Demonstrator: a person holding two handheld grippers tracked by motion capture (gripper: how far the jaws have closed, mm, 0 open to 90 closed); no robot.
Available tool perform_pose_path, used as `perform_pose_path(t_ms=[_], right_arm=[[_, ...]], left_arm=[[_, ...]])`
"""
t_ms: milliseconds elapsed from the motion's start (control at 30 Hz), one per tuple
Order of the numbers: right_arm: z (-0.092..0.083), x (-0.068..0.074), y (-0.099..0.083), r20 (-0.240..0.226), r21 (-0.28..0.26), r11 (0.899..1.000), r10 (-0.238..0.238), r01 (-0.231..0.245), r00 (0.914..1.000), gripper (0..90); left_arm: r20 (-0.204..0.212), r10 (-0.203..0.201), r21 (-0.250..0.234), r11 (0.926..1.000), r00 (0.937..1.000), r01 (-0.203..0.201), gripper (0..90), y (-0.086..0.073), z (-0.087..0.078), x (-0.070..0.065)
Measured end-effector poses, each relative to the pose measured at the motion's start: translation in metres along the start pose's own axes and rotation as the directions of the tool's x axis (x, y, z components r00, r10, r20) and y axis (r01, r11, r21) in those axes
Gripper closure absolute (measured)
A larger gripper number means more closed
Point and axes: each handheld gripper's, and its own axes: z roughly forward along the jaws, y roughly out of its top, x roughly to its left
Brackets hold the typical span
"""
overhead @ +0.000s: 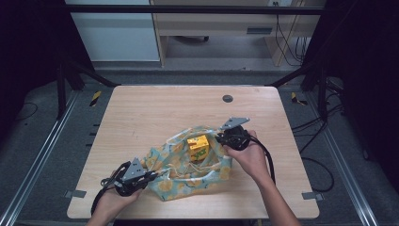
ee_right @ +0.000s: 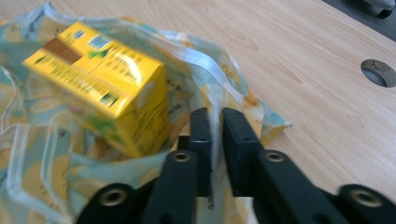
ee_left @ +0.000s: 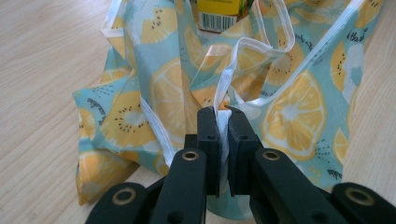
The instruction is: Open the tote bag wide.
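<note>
Fruit-print fabric bag (overhead: pixel 188 176) lies slumped on the wooden table (overhead: pixel 141 113), stretched between the two tools so its mouth gapes. The left gripper (ee_left: pixel 223 122) is clamped on a white-edged fold of the bag's rim, which runs up between its fingers (ee_left: pixel 208 135). The right gripper (ee_right: pixel 212 122) is pinched on the opposite rim, probably to hold the opening wide. A yellow carton (ee_right: pixel 100 81) sits inside, just beside the right fingers.
</note>
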Motion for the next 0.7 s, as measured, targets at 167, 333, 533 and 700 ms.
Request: perform_pose_path(t_ms=[167, 333, 533, 700], right_arm=[[0.01, -0.012, 0.007, 0.011, -0.019, 0.999, 0.049, -0.049, 0.9987, 89.3], [0.02, -0.03, 0.012, 0.049, -0.036, 0.995, 0.096, -0.095, 0.9941, 90.0], [0.036, -0.037, -0.005, 0.059, 0.015, 0.993, 0.115, -0.116, 0.9917, 90.0], [0.044, -0.042, -0.017, 0.058, 0.04, 0.99, 0.135, -0.138, 0.9891, 90.0]], left_arm=[[-0.02, -0.007, -0.029, 0.9996, 0.9998, 0.007, 85.8, 0.003, 0.002, 0.006], [-0.037, -0.017, -0.051, 0.9986, 0.9992, 0.015, 85.8, 0.006, 0.006, 0.009], [-0.025, -0.014, -0.019, 0.9997, 0.9996, 0.013, 85.7, 0.006, 0.014, 0.007], [-0.016, -0.031, 0.011, 0.9994, 0.9994, 0.032, 85.9, 0.003, 0.021, 0.009]])
